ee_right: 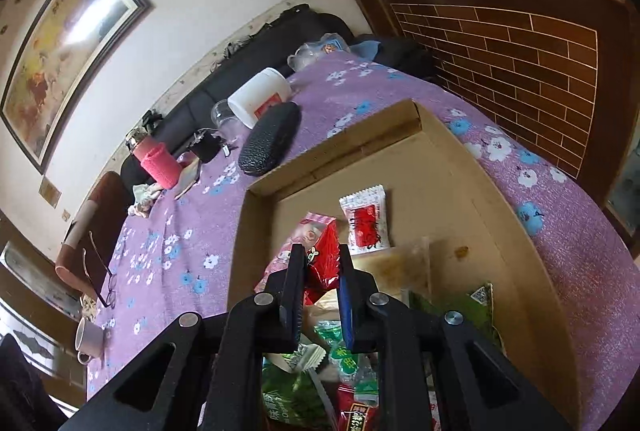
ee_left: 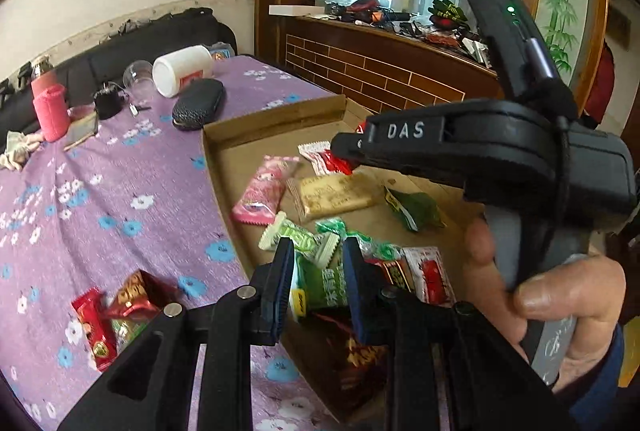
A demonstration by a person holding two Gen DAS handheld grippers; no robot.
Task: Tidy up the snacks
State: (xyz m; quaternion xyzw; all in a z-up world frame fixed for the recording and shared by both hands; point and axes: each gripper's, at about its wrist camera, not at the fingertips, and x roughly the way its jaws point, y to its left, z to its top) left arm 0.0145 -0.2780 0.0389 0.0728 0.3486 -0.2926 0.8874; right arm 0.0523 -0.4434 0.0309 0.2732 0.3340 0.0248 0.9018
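Left tool (ee_left: pixel 316 271) gripping one green packet (ee_left: pixel 320 285), right tool (ee_right: pixel 320 273) clamping one red packet (ee_right: pixel 322 263) (both above cardboard tray (ee_right: pixel 460 167))

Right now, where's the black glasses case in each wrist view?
Left wrist: the black glasses case lies upper left of centre on the purple tablecloth, just beyond the cardboard tray's far corner.
Right wrist: left of centre, again beyond the tray's far rim.
Shared landmark: the white jar lying tipped over right behind it.
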